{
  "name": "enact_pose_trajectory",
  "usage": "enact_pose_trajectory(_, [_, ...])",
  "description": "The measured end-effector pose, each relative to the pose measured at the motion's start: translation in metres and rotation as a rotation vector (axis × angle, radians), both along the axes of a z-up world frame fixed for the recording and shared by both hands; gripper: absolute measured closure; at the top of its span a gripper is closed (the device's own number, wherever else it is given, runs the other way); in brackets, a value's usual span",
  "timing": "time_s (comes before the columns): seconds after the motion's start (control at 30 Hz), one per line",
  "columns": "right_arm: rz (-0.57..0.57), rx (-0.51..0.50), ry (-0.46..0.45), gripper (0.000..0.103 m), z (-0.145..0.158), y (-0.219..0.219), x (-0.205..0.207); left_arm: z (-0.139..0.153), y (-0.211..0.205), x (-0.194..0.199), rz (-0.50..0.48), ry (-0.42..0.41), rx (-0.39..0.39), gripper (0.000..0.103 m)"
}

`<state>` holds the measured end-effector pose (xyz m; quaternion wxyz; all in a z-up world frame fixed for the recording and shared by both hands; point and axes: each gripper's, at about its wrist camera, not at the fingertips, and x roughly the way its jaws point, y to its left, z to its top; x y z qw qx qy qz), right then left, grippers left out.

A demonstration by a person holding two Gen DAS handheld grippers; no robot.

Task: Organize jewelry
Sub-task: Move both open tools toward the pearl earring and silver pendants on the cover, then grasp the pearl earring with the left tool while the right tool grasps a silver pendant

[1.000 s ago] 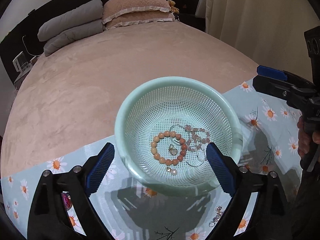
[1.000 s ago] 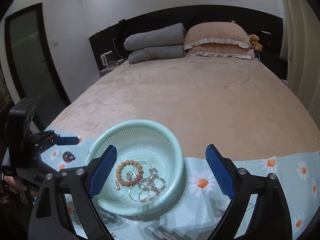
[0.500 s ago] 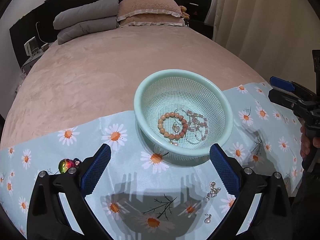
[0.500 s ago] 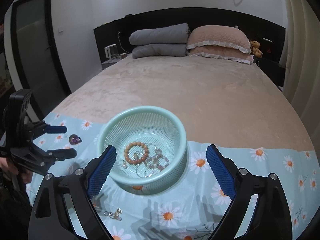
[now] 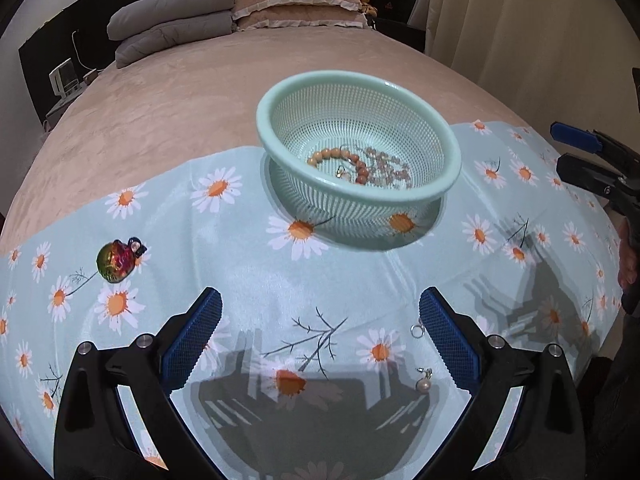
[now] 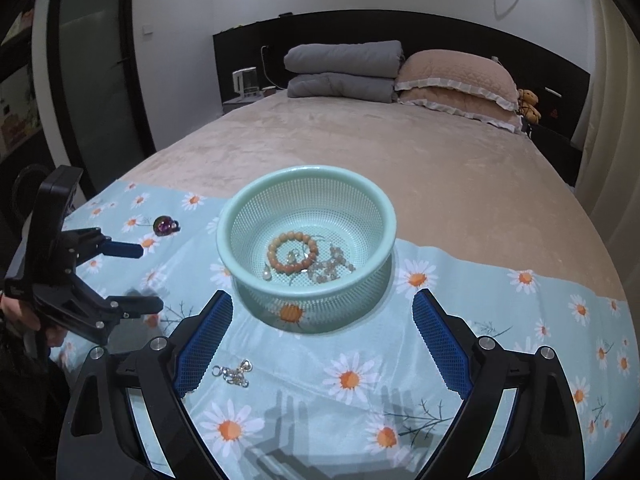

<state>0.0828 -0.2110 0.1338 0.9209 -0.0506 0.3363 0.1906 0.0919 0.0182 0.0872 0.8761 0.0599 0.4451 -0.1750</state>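
Observation:
A mint mesh basket [image 5: 280, 92] [image 6: 236, 216] sits on a daisy-print cloth [image 5: 248, 276] [image 6: 460, 304] and holds an orange bead bracelet [image 5: 326, 155] [image 6: 294, 251], a pale bead bracelet [image 6: 332, 266] and small earrings. An iridescent round charm [image 5: 115, 261] [image 6: 165, 225] lies on the cloth to the left. A pearl earring [image 5: 423, 383] and a silver ring piece [image 5: 417, 330] lie close to the right finger of my left gripper [image 5: 318, 332]. Silver earrings [image 6: 234, 374] rest by the left finger of my right gripper [image 6: 322, 340]. Both grippers are open and hold nothing.
The cloth covers the near end of a tan bed [image 6: 360, 144]. Grey folded quilts [image 6: 344, 70] and tan pillows [image 6: 456, 80] are at the headboard. A person's hand [image 5: 628, 256] holds the right gripper at the cloth's right edge.
Both grippers have pulled back and away from the basket, which now looks smaller and farther. More cloth, the charm and the loose earrings have come into view.

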Motion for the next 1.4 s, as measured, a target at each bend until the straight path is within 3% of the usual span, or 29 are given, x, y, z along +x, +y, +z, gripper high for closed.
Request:
enact_pose_trajectory(0.27, [0.011, -0.017, 0.079, 0.016, -0.072, 0.008, -0.021, -0.038, -0.016, -0.029, -0.04, 0.001, 0.072, 0.006])
enact_pose_trajectory(0.43, [0.05, -0.01, 0.117, 0.016, -0.105, 0.021, -0.033, -0.046, -0.03, -0.051, -0.073, -0.084, 0.125, 0.006])
enact_pose_trajectory(0.73, [0.087, -0.048, 0.163, 0.018, -0.128, 0.047, -0.033, -0.069, -0.038, -0.063, -0.142, -0.099, 0.072, 0.006])
enact_pose_trajectory(0.8, [0.088, -0.074, 0.18, 0.031, -0.132, 0.052, -0.03, -0.074, -0.037, -0.061, -0.132, -0.099, 0.06, 0.006])
enact_pose_trajectory(0.93, [0.086, -0.044, 0.171, 0.037, -0.131, 0.058, -0.026, -0.079, -0.032, -0.058, -0.102, -0.098, 0.022, 0.006])
enact_pose_trajectory(1.03, [0.095, -0.062, 0.161, 0.04, -0.134, 0.067, -0.023, -0.082, -0.036, -0.061, -0.089, -0.128, 0.05, 0.005])
enact_pose_trajectory(1.13, [0.125, -0.077, 0.155, 0.056, -0.134, 0.075, -0.024, -0.083, -0.037, -0.063, -0.084, -0.138, 0.053, 0.005])
enact_pose_trajectory(1.23, [0.15, -0.063, 0.16, 0.079, -0.134, 0.078, -0.024, -0.083, -0.036, -0.063, -0.084, -0.138, 0.046, 0.006])
enact_pose_trajectory(1.3, [0.15, -0.048, 0.166, 0.089, -0.134, 0.076, -0.024, -0.081, -0.036, -0.065, -0.083, -0.146, 0.044, 0.013])
enact_pose_trajectory(1.4, [0.148, -0.013, 0.185, 0.089, -0.134, 0.069, -0.027, -0.08, -0.037, -0.071, -0.09, -0.155, 0.034, 0.029])
